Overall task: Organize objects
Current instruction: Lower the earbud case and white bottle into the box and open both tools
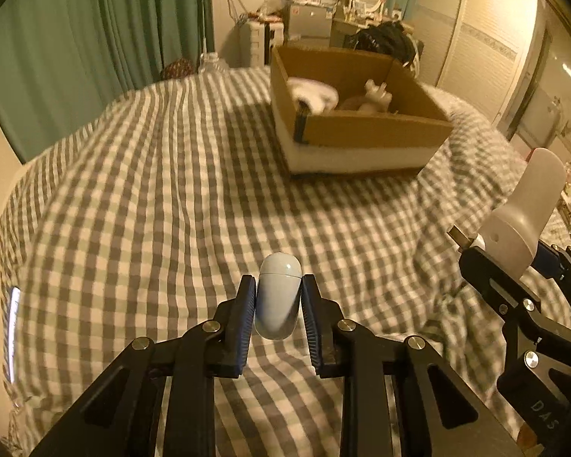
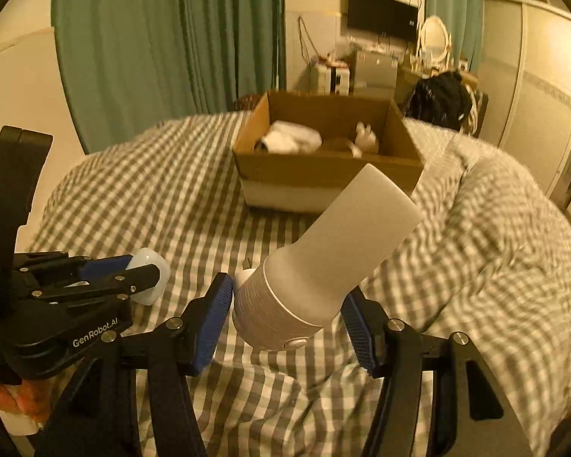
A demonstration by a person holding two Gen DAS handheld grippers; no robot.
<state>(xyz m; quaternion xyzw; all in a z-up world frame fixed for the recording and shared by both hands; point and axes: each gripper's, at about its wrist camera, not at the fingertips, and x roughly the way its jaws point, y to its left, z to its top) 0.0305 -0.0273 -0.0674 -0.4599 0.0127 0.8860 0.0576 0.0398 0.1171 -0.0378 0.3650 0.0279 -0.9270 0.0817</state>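
My left gripper [image 1: 278,280] is shut on a small pale-blue capsule-shaped case [image 1: 278,301], held above the checked bedcover. The right wrist view shows the same left gripper [image 2: 148,270] low on the left, with the case [image 2: 152,266] poking out between its pads. My right gripper [image 2: 288,285] is shut on the ribbed cap end of a white bottle [image 2: 342,236], which tilts up and to the right. In the left wrist view the bottle [image 1: 525,213] and right gripper [image 1: 514,266] sit at the right edge. An open cardboard box [image 1: 361,129] [image 2: 323,169] rests on the far side of the bed, beyond both grippers.
The box holds white soft items [image 2: 293,137]. A rumpled grey-and-white checked cover [image 1: 152,190] spreads over the bed. Green curtains [image 2: 152,57] hang at the back left. A dark bag [image 2: 441,95], a cluttered dresser with a mirror and wardrobe doors stand behind and to the right.
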